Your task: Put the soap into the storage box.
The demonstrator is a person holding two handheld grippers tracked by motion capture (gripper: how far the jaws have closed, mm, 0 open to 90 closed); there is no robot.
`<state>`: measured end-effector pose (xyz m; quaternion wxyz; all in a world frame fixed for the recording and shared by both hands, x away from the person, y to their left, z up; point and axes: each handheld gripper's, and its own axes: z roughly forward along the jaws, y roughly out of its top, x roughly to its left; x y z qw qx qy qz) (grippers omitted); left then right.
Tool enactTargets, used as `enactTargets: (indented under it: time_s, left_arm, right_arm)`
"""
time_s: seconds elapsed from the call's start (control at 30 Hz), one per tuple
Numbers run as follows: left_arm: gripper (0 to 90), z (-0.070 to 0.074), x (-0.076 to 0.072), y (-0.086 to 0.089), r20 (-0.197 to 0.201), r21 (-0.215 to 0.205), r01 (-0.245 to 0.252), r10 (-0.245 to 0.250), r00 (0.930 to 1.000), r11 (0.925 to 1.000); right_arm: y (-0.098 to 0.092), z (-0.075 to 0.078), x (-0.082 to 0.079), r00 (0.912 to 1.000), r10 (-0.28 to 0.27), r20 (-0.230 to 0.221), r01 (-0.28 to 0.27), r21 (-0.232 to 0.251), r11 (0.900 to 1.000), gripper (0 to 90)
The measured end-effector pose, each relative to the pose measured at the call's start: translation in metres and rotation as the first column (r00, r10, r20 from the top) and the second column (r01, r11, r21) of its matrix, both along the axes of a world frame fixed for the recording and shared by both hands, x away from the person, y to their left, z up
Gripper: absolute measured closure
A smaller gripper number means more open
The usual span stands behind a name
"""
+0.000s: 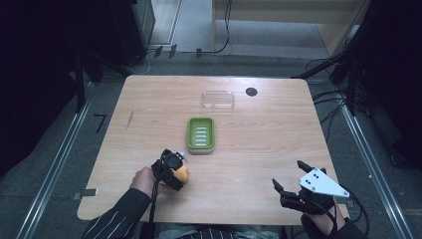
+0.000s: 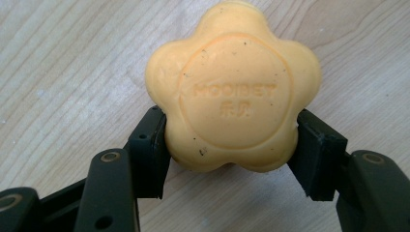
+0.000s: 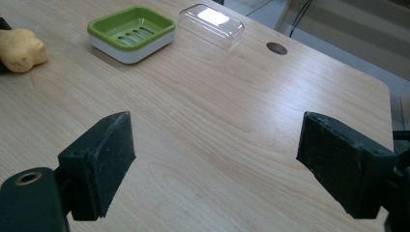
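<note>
Flower-shaped yellow soap bar (image 2: 233, 92) clamped between the pads of the left gripper (image 2: 232, 154), one pad on each side of its lower lobes, embossed face up toward the camera; seated on the wooden table (image 1: 263, 149), near the front-left part of the top, seen in the high view as a yellow lump (image 1: 182, 174) tucked under the left gripper (image 1: 171, 168). Green soap dish (image 1: 200, 134) just ahead and slightly to the right of the held bar, near but apart from it; long axis running away from the person, slotted white insert inside; probably the place for the bar, so the coming move turns on a short lift, forward and a touch rightward, then down over the near short rim. Clear plastic lid (image 1: 218, 99) farther back beyond the dish, apart from it, with a round dark cable hole (image 1: 251, 91) to its right. Left hand plainly the nearer one to both bar and dish; right gripper (image 1: 291, 180) well apart at the front-right corner, jaws standing wide with nothing between them (image 3: 215, 164), bare wood under them. Open room all round: bare tabletop between bar and dish, nothing in the path; front edge of the table close behind the left hand, left edge some way off. Risk, as a guess: grip sits low on the rounded lobes, so the bar might pivot or slip on lifting; dish rim to be cleared before lowering.
</note>
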<state>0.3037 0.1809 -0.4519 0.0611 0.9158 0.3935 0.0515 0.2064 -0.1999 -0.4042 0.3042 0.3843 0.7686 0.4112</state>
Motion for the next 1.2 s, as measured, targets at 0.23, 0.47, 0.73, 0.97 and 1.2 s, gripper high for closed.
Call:
enactTargets:
  time_s: [0.23, 0.47, 0.73, 0.97, 1.2]
  left_arm:
    - [39.4, 0.004, 0.000, 0.003, 0.018, -0.013, -0.004, 0.004, 0.9998, 0.9999]
    - [39.4, 0.008, 0.002, 0.004, 0.025, -0.024, -0.006, 0.006, 0.9997, 0.9997]
    - [39.4, 0.013, 0.003, 0.003, 0.050, -0.027, -0.006, 0.007, 0.9987, 0.9996]
    - [39.4, 0.015, 0.005, 0.005, 0.057, -0.029, -0.008, 0.010, 0.9984, 0.9996]
    - [39.4, 0.021, 0.013, 0.003, 0.075, -0.029, 0.000, 0.002, 0.9972, 0.9996]
  right_arm:
    - [0.000, 0.000, -0.001, 1.0000, -0.003, 0.001, 0.003, 0.001, 1.000, 13.6]
    - [0.000, 0.000, -0.001, 1.0000, -0.003, 0.000, 0.003, 0.000, 1.000, 13.6]
    - [0.000, 0.000, -0.001, 1.0000, -0.003, 0.001, 0.003, 0.000, 1.000, 13.6]
    - [0.000, 0.000, -0.001, 1.0000, -0.003, 0.002, 0.003, -0.001, 1.000, 13.6]
    - [-0.001, 0.000, -0.001, 1.0000, -0.006, 0.002, 0.006, 0.000, 1.000, 13.6]
